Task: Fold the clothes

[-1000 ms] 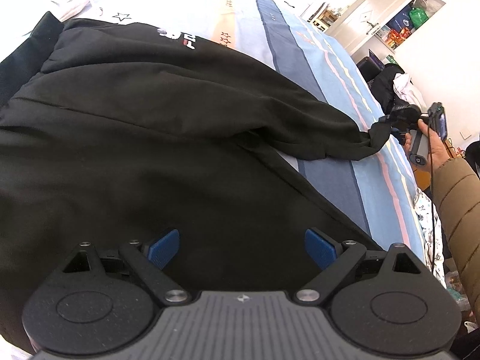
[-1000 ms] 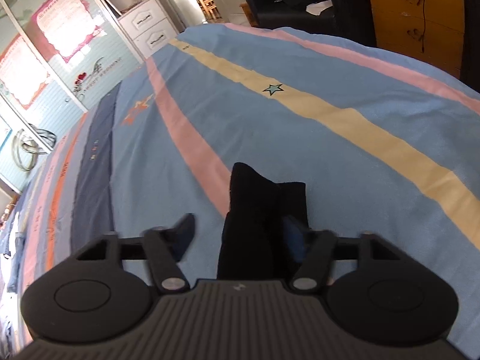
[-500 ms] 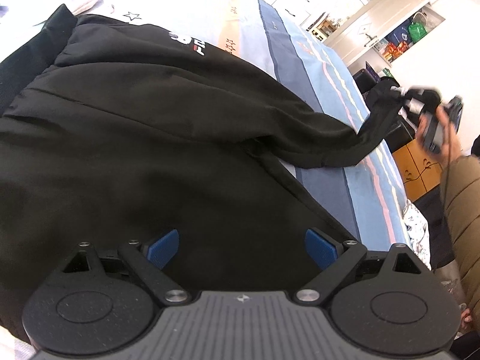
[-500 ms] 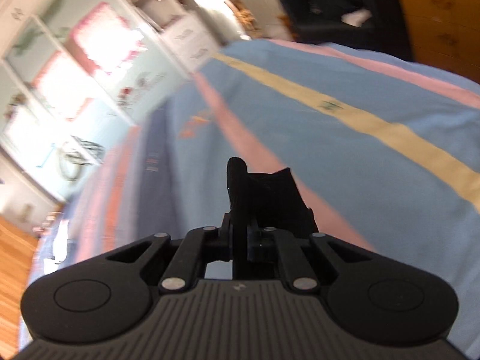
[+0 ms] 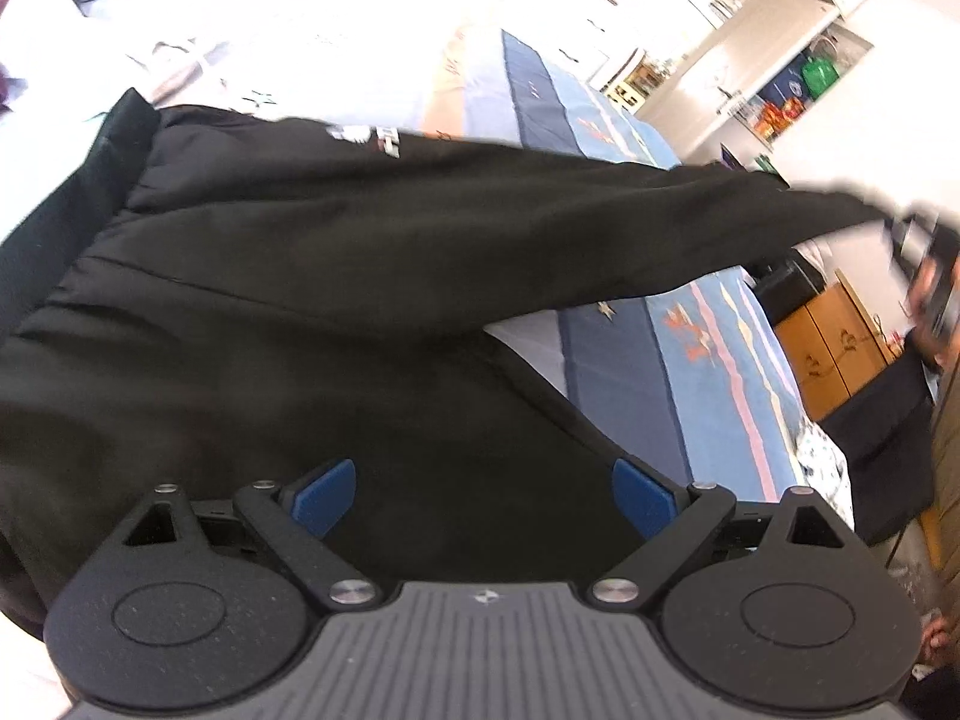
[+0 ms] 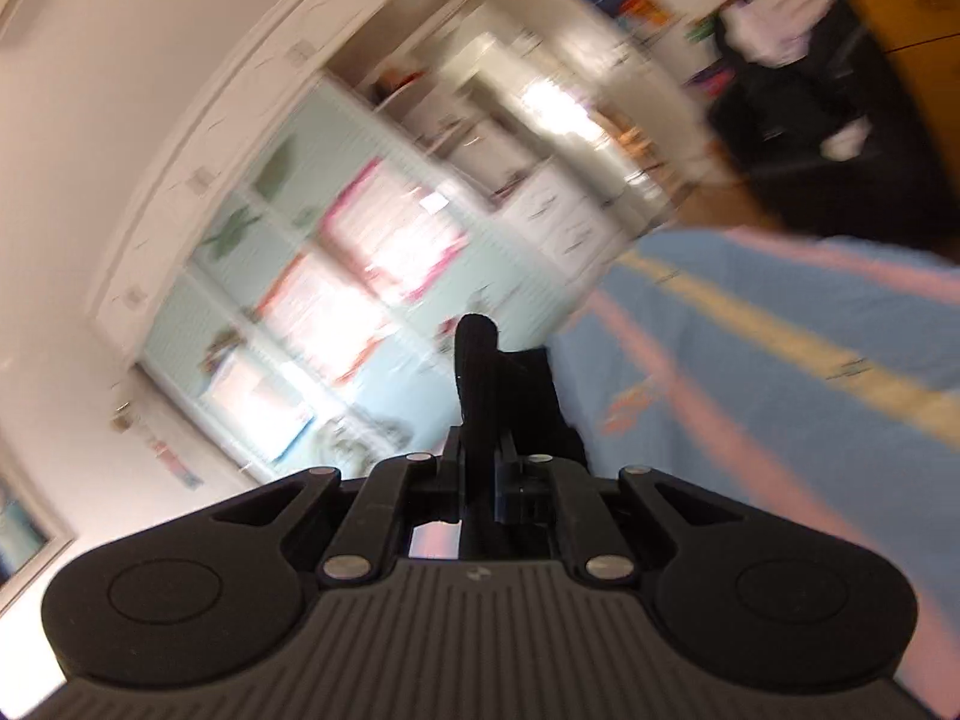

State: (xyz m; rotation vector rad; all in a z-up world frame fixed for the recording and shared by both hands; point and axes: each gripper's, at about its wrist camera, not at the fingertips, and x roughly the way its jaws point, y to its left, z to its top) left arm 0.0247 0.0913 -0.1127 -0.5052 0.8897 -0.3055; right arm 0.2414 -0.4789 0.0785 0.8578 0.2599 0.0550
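Above the bed [image 5: 714, 348], right tool [image 6: 478, 450] clamping sleeve [image 5: 690, 222], lifted higher, left tool [image 5: 483, 495] open.

Black jacket [image 5: 288, 312] on bed, sleeve [image 5: 690, 222] lifted

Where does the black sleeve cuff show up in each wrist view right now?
Left wrist: sleeve cuff far right, upper middle, stretched out above the bed, meeting the blurred right gripper.
Right wrist: centre, clamped and sticking up between the shut jaws.
Shared landmark: the striped blue bedspread.
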